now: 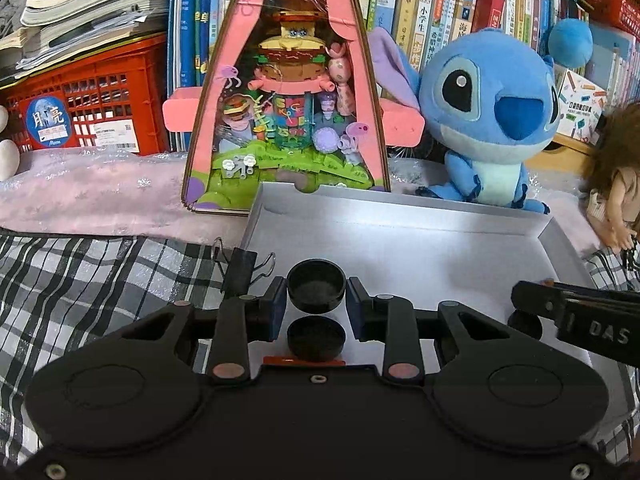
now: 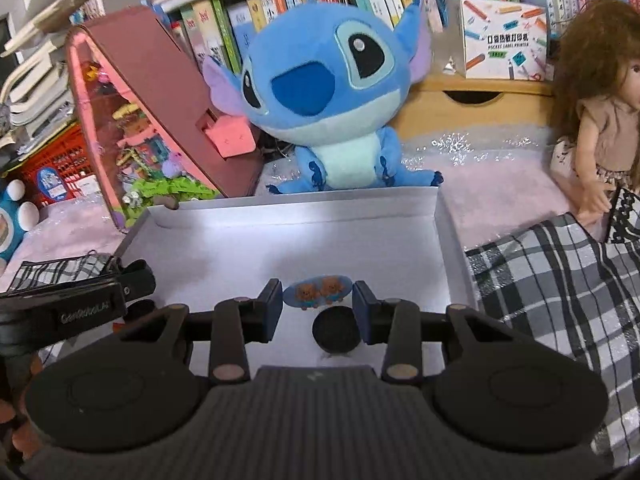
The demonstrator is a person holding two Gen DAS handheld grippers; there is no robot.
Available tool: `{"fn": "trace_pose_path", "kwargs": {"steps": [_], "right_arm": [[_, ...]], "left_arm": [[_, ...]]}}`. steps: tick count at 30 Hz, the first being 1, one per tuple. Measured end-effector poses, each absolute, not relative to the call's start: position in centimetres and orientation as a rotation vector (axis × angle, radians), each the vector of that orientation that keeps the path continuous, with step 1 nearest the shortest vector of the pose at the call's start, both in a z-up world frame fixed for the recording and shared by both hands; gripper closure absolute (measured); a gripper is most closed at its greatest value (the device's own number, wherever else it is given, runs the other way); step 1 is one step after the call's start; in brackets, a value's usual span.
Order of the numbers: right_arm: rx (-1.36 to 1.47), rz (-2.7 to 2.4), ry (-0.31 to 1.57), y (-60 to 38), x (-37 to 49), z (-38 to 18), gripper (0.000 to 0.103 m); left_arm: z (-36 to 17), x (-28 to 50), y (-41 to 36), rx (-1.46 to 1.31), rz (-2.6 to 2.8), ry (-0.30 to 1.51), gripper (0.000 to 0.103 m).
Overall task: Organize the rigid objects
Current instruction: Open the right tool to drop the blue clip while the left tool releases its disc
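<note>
Fingers (image 1: 275, 307) of the left gripper (image 1: 317, 305) shut on a little black cap (image 1: 316, 286), just over the white box (image 1: 400, 204). Fingers (image 2: 272, 307) of the right gripper (image 2: 317, 307) shut on a blue oval with two bears (image 2: 318, 291), over the same box. Another black cap (image 2: 334, 330) flat on the box floor, right under the oval.

Might go wrong: letting go from too high, then a bounce or a roll over the low wall. Bumping the two grippers, so near each other. Dropping the oval onto the cap below, so no flat landing.
</note>
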State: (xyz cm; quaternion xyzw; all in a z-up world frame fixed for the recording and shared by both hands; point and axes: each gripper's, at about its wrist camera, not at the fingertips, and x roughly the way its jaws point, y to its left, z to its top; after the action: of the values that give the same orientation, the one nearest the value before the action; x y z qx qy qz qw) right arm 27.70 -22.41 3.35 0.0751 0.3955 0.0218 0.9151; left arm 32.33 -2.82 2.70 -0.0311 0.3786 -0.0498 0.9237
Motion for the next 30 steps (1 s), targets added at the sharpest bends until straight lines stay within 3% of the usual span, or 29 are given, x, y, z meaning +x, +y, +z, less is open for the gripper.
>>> {"fn": "trace_pose_path", "kwargs": {"steps": [23,26,30], "right_arm": [[0.183,-0.002,0.857,-22.1,29.6,1.6,0.057],[0.189,-0.005,0.851,-22.2,29.5,1.5,0.045],[0.189,-0.005,0.847,-22.3,29.3,1.6,0.042]], "left_arm": [[1.1,32.7,-3.2,-0.033,-0.095,0.797,0.072],[1.1,32.6,-3.3,-0.025,-0.086,0.797,0.068],[1.3,32.3,-3.3,-0.021,-0.082,0.794,0.061]]}}
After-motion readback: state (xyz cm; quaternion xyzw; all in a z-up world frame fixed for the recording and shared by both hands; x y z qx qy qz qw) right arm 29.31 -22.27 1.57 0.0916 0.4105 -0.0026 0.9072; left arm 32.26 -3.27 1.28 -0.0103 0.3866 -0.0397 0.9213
